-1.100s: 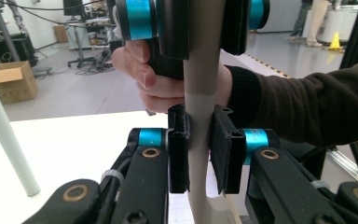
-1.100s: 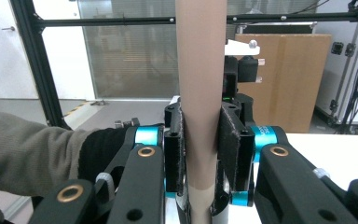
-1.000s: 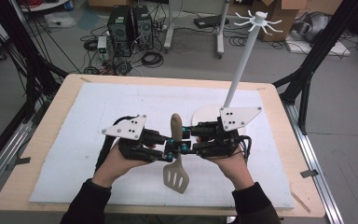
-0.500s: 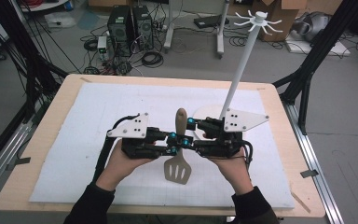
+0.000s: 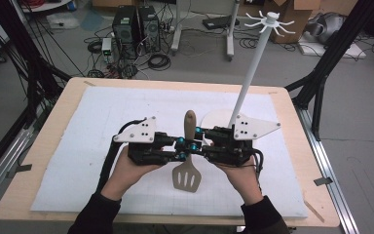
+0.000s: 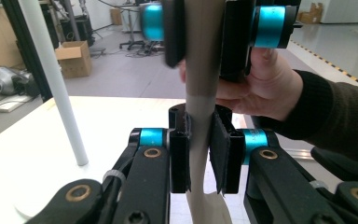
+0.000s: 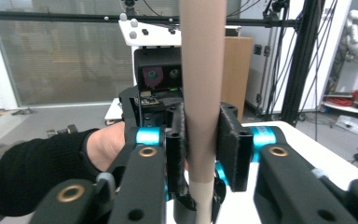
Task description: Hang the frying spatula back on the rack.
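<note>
A tan slotted spatula (image 5: 187,178) is held off the white mat between both grippers, handle pointing away from the person and blade toward them. My left gripper (image 5: 179,148) comes from the left and is shut on the handle low down, near the blade. In the left gripper view its pads (image 6: 179,158) press both sides of the spatula (image 6: 199,70). My right gripper (image 5: 196,138) comes from the right and grips higher up the handle. Its jaws have just been closing, and now its pads (image 7: 230,144) clamp the spatula (image 7: 203,56).
A white stand rises behind the right gripper, its pole (image 5: 251,68) topped by spokes and its round base (image 5: 214,119) resting on the white mat (image 5: 92,126). The wooden table edge (image 5: 34,204) frames the mat. Computers and cables lie on the floor beyond.
The spatula has swung from a slant to straight, its handle now pointing directly away from the person. Both hands have stayed where they were.
</note>
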